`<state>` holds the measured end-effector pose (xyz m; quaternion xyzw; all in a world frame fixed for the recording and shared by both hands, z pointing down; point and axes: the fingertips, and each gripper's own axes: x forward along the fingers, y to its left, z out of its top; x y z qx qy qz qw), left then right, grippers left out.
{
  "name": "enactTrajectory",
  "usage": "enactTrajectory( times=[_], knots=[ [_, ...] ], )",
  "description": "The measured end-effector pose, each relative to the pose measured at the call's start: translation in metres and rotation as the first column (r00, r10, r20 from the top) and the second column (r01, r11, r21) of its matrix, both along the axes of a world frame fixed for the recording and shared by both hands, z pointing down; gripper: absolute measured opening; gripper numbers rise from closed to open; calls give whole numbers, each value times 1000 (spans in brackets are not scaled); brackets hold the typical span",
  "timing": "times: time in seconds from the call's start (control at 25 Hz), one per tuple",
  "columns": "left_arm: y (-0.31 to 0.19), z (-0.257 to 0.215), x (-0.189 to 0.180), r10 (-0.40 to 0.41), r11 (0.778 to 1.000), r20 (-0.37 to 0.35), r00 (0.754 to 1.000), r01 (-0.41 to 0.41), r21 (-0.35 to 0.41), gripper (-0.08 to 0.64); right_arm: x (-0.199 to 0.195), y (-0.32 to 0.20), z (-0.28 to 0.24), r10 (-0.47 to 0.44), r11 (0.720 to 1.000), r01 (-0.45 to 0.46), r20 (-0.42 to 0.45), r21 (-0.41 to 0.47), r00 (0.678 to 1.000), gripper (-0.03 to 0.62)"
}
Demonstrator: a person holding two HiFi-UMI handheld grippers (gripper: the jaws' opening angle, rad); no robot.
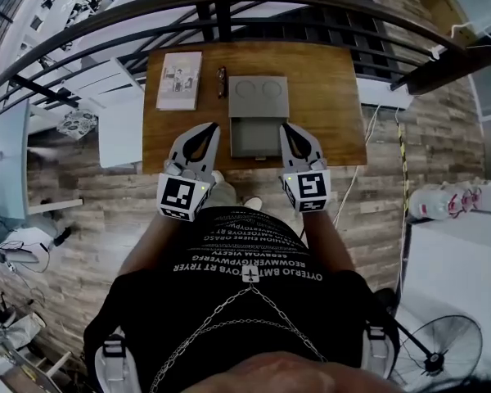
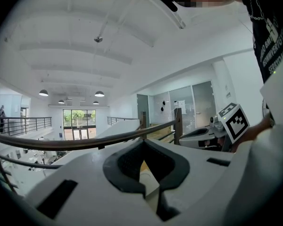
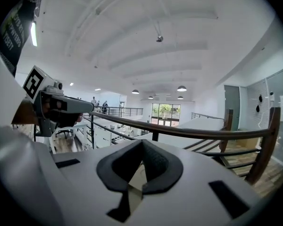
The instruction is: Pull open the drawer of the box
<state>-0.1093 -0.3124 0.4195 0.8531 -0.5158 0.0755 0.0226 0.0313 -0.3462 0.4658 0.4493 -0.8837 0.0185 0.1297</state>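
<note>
Grey box mid desk, toward far side. Drawer sticks out toward near edge and looks already pulled open; inside seems empty.

L gripper & R gripper held in air either side of drawer. Both sets of jaws closed, tips together, nothing between.

Judgement: box prob light plastic, stiff, may skid on wood if tugged. Brace body w/ one gripper, take drawer by front lip (handle not made out), pull straight.

Booklet lies left of box.

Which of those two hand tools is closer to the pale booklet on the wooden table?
Left. In the head view the left hand-held gripper hangs just below and right of the pale rectangular paper booklet; the right hand-held gripper is farther right, past the grey box.
</note>
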Motion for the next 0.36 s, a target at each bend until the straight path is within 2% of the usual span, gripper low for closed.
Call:
enactTrajectory(
  times=[0.36],
  knots=[
    [-6, 1, 7, -4, 1000, -2, 1000, 4, 1, 6, 4, -10, -5, -21, 1000, 21, -8, 16, 1000, -5]
  ],
)
